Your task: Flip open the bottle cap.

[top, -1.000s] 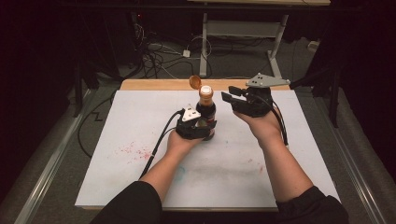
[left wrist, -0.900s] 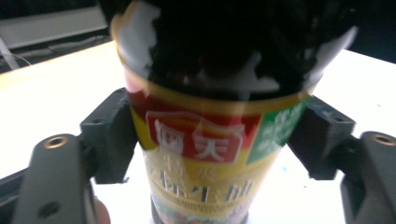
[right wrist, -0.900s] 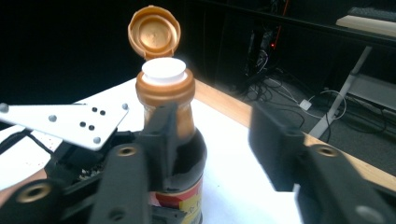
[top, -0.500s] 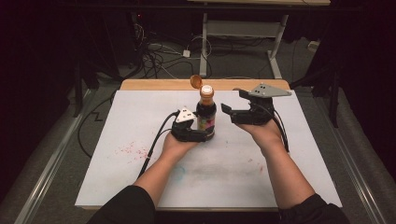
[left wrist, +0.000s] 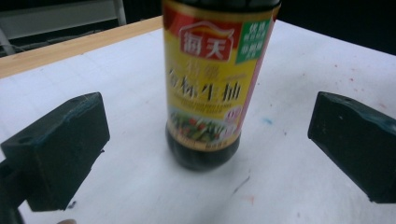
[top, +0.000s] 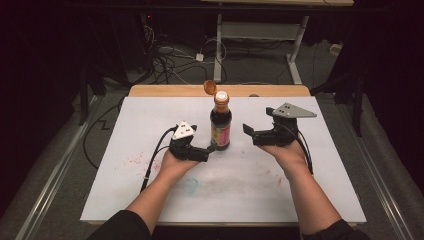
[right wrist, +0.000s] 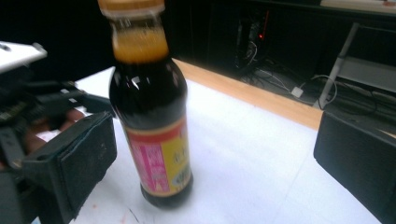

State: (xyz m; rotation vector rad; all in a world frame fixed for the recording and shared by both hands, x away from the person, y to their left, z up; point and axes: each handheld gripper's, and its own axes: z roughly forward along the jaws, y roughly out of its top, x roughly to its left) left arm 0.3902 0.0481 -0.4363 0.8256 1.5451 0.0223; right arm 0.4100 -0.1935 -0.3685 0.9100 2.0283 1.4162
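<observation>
Standing upright on the white table (top: 125,190) between both wide-open claws, left gripper (top: 206,151) and right gripper (top: 250,132), soy sauce bottle (top: 221,130): probably heavy, smooth, breakable glass, best clamped at labelled midbody.

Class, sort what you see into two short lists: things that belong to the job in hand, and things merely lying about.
Job in hand:
sauce bottle, flip cap open
left claw, open
right claw, open

Lying about:
cables on the floor
metal frame behind the table

Glossy dark glass bottle (right wrist: 152,100) with shiny printed label (left wrist: 210,79), matt white surface (top: 150,120) edged in wood, matt black fingers (left wrist: 58,149).
</observation>
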